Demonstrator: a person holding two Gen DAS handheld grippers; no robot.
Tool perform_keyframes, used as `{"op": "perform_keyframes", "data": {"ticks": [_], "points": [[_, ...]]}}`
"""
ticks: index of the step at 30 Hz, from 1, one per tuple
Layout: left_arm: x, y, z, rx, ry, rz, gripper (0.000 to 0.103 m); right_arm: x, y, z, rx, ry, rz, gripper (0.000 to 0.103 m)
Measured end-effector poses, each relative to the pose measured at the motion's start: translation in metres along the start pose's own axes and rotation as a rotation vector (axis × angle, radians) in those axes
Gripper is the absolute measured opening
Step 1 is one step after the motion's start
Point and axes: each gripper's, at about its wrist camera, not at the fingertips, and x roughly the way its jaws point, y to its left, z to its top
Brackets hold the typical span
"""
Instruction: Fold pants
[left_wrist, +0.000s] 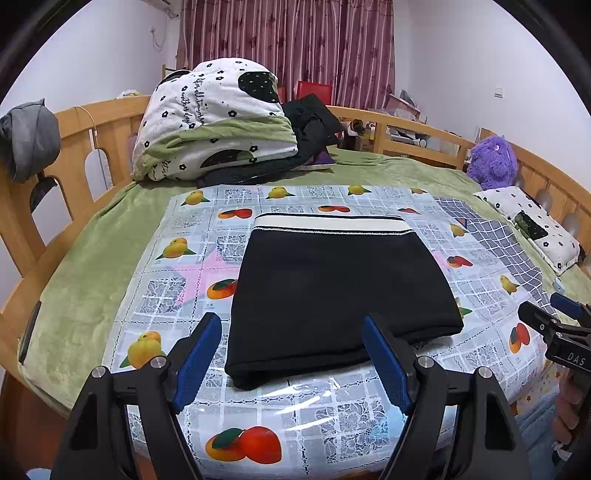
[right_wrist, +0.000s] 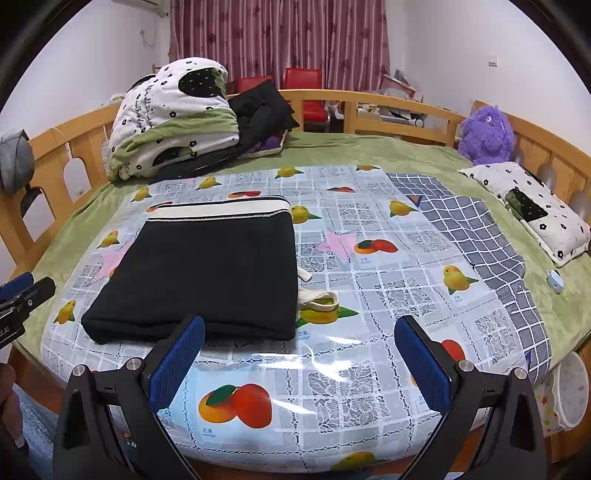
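Folded black pants lie flat near the front edge of the fruit-print cover, the drawstring partly tucked beneath. Left gripper and right gripper both gape wide, empty, above that edge. Bare cover lies rightward.

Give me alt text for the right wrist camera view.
Folded black pants with a cream waistband lie flat on a fruit-print cloth covering a bed. The right tongs hover open and empty at the pants' near right corner.
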Motion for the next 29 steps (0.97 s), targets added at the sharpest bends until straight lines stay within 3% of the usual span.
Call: {"op": "perform_keyframes", "data": {"ticks": [29], "points": [[-0.004,-0.0033,0.0015,0.005,-0.01,0.0,0.08,-0.0018,0.0007,0.0004,0.001,0.001,-0.005,0.101]]}}
